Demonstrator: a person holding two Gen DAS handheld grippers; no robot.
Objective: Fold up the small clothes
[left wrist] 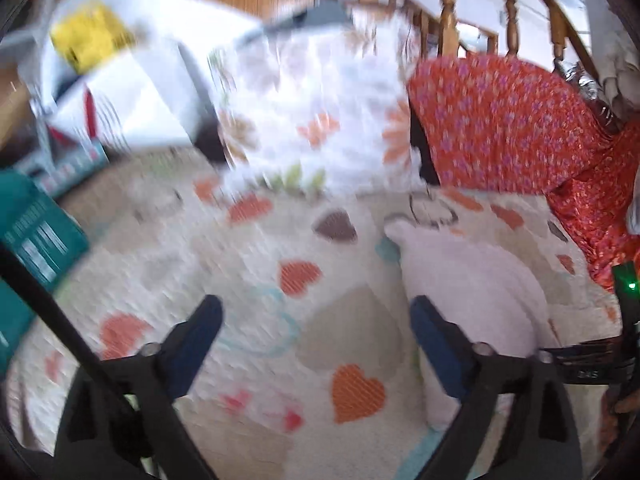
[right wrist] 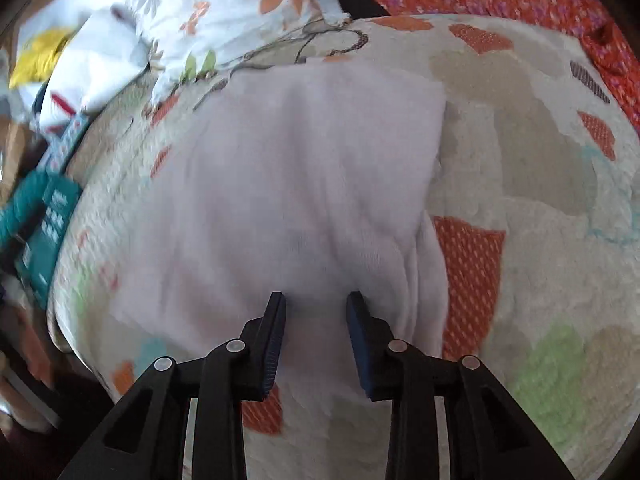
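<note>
Garment (right wrist: 304,184) on quilt (right wrist: 540,208), right jaws apart

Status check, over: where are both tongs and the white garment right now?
Left tongs wide open, empty. Right tongs part open over white garment, no grip visible. Garment flat on heart-print blanket. Nothing in the way.

Left tongs (left wrist: 316,312) spread wide, right tongs (right wrist: 316,306) narrowly parted, seemingly gripping nothing
</note>
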